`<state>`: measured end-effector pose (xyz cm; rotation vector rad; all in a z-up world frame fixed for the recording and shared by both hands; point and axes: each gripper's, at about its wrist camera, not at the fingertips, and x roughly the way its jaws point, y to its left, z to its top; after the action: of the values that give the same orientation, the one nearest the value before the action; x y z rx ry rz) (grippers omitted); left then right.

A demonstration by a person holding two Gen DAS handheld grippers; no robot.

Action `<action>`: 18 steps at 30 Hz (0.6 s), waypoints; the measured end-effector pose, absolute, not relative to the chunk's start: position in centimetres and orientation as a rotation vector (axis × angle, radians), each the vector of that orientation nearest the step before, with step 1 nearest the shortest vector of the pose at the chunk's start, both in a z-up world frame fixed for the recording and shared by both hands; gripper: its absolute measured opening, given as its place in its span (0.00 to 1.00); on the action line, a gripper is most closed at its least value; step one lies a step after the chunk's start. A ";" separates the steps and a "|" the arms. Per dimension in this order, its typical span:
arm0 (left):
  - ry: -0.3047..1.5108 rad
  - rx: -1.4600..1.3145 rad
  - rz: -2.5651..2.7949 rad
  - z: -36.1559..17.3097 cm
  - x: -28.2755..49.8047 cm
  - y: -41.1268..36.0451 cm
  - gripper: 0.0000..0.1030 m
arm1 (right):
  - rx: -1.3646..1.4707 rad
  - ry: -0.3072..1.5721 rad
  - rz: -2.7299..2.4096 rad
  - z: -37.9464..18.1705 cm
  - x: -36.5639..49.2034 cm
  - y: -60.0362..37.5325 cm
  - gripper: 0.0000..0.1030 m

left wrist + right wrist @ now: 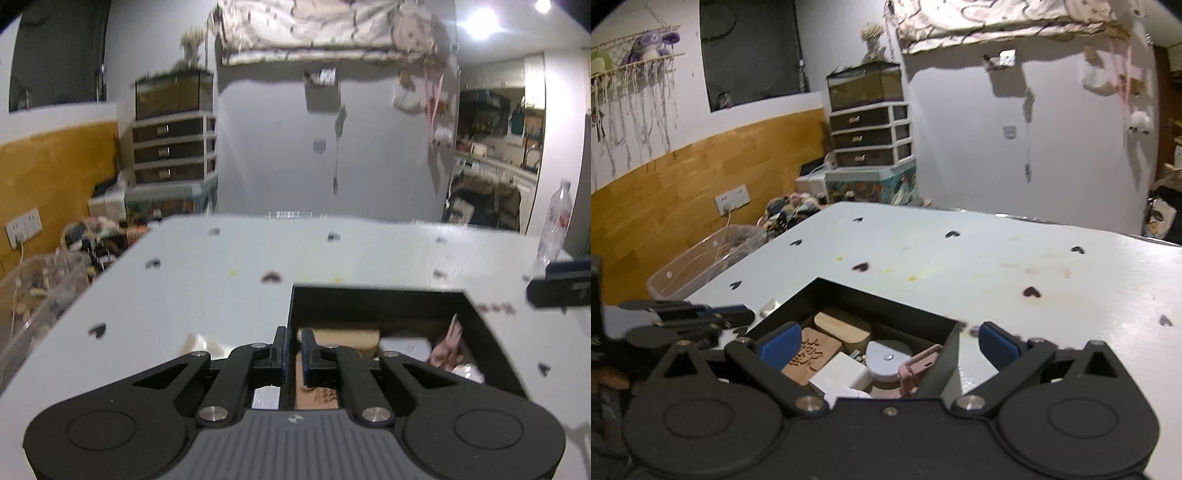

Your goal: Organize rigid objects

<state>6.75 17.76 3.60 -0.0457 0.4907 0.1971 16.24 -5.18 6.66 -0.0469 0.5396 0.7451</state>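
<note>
In the black rectangular box (pixel 945 343) on the white table (pixel 960 258) lie a carved wooden block (pixel 812 356), a smooth rounded wooden piece (pixel 842 326), a white plastic cube (pixel 838 376), a round tape measure (pixel 886 360) and a pink clip (pixel 918 367). The left hand-held gripper (pixel 293 356) tilts down over the box's left wall, jaws almost closed, empty. The right hand-held gripper (pixel 886 345) hangs spread wide above the box, gripping nothing.
</note>
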 end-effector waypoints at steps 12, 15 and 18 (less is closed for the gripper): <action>0.369 -0.043 0.190 5.0 1.4 13.3 0.71 | -0.023 0.403 0.677 6.7 11.4 -8.5 1.00; 0.351 -0.050 0.196 4.9 0.2 12.5 0.79 | -0.023 0.387 0.660 6.4 10.3 -9.3 1.00; 0.333 -0.055 0.204 4.7 -0.9 11.7 0.87 | -0.027 0.371 0.630 5.9 9.2 -10.1 1.00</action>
<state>-0.93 11.75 4.75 -0.0553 0.3327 0.2041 9.16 -10.05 5.93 -0.0272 0.3705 0.6304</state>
